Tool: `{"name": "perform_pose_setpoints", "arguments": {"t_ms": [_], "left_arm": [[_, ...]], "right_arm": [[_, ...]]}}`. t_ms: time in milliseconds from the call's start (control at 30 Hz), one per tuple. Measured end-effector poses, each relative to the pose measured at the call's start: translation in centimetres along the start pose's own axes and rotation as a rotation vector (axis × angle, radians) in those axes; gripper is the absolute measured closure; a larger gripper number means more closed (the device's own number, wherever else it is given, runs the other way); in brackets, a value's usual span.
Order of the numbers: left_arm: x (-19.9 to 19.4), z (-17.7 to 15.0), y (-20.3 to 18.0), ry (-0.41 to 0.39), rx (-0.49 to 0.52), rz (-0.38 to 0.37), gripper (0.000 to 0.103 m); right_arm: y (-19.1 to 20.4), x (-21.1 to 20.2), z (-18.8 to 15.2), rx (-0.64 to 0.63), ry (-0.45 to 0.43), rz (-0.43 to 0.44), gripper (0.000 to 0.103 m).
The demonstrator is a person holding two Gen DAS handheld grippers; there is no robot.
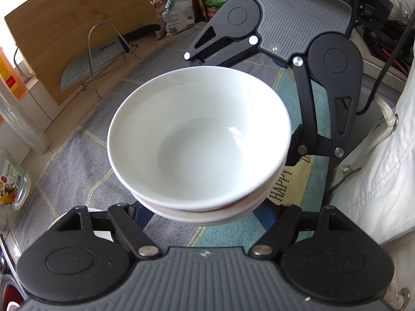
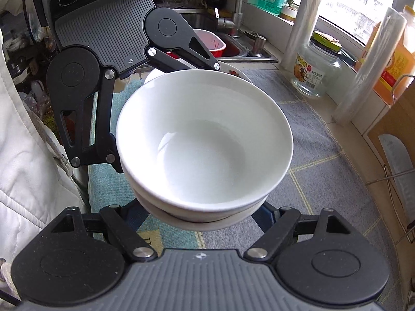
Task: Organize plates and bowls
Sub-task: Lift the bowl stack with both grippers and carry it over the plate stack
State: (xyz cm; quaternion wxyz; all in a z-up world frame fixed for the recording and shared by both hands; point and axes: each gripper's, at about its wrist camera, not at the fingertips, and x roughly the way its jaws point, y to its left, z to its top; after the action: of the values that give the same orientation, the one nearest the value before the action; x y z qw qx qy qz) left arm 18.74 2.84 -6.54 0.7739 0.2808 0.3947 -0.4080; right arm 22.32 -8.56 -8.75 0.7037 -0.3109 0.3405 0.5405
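Glossy white round bowls (image 1: 199,140), nested, above woven cloth (image 1: 85,140)

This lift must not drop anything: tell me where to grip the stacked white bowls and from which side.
Take the stacked bowls by the lower bowl, low on its outer wall, from two opposite sides. The top bowl nests inside, so it should ride along; the smooth flaring wall would likely slip from a one-sided pinch.
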Motion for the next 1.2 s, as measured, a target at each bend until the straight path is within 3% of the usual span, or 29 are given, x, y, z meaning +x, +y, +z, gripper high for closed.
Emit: {"name": "perform_pose_setpoints", "arguments": {"t_ms": [700, 1200], "left_arm": [[-5.8, -6.8, 3.6, -0.005, -0.130, 0.139, 0.024], [-5.6, -9.8, 6.5, 0.026, -0.157, 0.191, 0.024]], "right_arm": [[1.3, 5.2, 8.8, -0.178, -0.019, 0.052, 0.016], [-0.4, 9.8, 11.9, -0.207, -0.020, 0.081, 0.016]]}}
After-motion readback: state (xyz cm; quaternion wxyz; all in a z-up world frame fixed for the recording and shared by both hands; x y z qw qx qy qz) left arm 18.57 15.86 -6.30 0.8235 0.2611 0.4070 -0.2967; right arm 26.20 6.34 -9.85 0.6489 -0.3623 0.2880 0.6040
